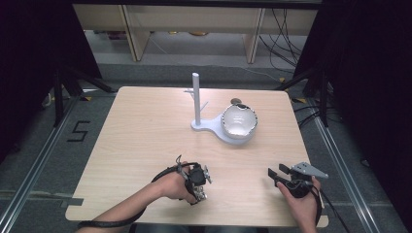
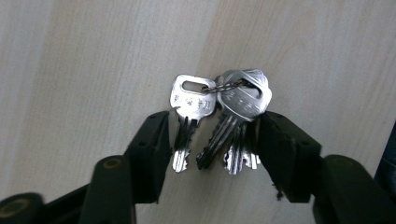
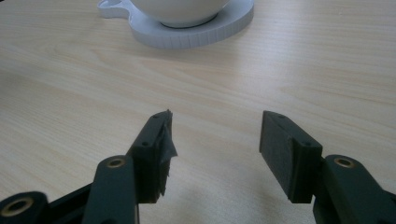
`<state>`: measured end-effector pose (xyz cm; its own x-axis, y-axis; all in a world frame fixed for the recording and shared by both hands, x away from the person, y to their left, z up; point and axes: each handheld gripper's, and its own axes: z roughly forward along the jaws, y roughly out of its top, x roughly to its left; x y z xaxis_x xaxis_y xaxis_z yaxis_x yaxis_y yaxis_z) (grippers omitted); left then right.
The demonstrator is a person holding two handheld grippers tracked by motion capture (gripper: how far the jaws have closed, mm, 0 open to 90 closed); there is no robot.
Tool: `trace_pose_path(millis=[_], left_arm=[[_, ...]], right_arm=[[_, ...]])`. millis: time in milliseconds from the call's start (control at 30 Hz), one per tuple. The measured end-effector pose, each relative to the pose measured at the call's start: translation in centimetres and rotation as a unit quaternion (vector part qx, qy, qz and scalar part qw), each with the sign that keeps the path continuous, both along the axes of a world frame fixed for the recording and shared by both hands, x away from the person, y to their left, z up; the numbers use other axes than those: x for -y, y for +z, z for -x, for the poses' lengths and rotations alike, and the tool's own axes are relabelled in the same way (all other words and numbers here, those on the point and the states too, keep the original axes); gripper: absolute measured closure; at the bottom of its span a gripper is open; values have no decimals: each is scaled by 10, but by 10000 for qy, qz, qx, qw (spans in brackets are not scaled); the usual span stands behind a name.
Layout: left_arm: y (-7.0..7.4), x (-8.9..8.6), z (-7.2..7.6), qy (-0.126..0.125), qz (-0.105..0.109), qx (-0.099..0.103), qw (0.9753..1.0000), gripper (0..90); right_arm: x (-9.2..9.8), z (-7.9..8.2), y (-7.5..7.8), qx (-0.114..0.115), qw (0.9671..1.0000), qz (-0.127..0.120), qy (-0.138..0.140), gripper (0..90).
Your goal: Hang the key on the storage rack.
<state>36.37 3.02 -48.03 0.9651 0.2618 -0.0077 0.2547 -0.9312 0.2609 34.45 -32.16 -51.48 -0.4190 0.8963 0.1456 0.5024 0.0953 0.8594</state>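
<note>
The left gripper [image 2: 212,135] is pointed straight down at a bunch of keys [image 2: 219,116] lying flat on the wooden table [image 1: 141,141], near its front edge. Its jaws sit either side of the blades, spread wide, with the right one touching the bunch and the left one just beside the single key; nothing is pinched yet. The squeeze probably works best if the jaws close across the blades low down, since the keys fan out on a thin ring [image 2: 224,86] and could splay or slide flat against the wood otherwise. Gathering all of them at once looks smarter than nipping just one. The right gripper [image 3: 215,140] hovers open and empty over bare table, off to the right by the front corner. Farther back stands a white stand [image 1: 197,102] with a peg post, and a bowl [image 1: 239,120] on its round base. There's loads of clear wood between the keys and that stand, so a lift has plenty of room.
</note>
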Motion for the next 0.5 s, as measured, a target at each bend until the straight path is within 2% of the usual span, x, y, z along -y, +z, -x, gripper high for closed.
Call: trace_pose_path(millis=[33, 67, 167, 233, 300, 367, 467, 500], left_arm=[[0, 0, 0, 0, 0, 0, 10000, 610], [1, -2, 2, -31, 53, 137, 9999, 666], [2, -8, 3, 48, -61, 63, 9999, 760], [1, -12, 3, 124, -24, 0, 9999, 826], [1, -16, 2, 170, 54, -56, 9998, 828], [1, -16, 1, 158, 55, -57, 9998, 828], [1, -16, 1, 176, 5, -122, 9998, 822], [1, -15, 1, 210, -16, -144, 9997, 788]], right_arm=[[0, 0, 0, 0, 10000, 0, 0, 451], [0, 1, 1, -54, 10000, 22, -9, 451], [0, 1, 1, -84, 9999, 73, -30, 451], [-1, 0, 0, -32, 10000, 27, -13, 451], [0, 1, 1, -111, 9999, 87, 11, 451], [-4, 4, 2, -294, 9995, -78, -112, 451], [-1, 2, 2, -141, 9999, 51, -22, 450], [-1, 2, 1, -139, 9999, 19, -29, 449]])
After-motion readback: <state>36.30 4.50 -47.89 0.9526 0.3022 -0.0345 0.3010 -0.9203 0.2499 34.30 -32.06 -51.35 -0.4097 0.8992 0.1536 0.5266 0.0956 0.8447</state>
